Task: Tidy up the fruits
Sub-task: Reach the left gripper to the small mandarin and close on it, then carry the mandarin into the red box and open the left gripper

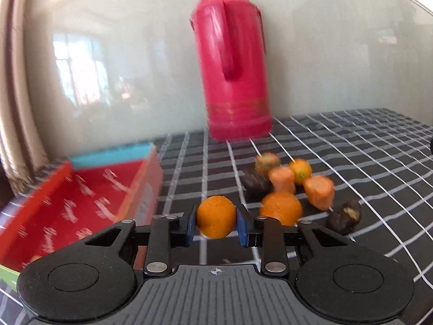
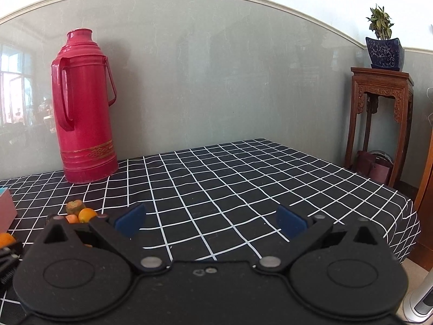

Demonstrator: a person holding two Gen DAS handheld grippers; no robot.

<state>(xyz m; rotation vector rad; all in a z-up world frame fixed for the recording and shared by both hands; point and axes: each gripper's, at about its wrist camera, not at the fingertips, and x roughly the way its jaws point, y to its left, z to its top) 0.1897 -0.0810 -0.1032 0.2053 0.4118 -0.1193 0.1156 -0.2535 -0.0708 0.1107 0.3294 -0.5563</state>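
Note:
My left gripper (image 1: 216, 220) is shut on an orange (image 1: 216, 216) and holds it above the checked tablecloth. A red box (image 1: 81, 203) lies open to its left. To the right lies a heap of fruit: another orange (image 1: 281, 208), a small orange (image 1: 301, 170), pale orange pieces (image 1: 319, 191), dark fruits (image 1: 345, 216) and a green-brown one (image 1: 266, 162). My right gripper (image 2: 211, 220) is open and empty above the cloth. The heap shows at the left edge of its view (image 2: 81, 212).
A tall red thermos (image 1: 232, 70) stands at the back against the wall, also in the right wrist view (image 2: 81, 113). A wooden stand (image 2: 379, 119) with a potted plant (image 2: 383, 46) is beyond the table's right edge (image 2: 411, 216).

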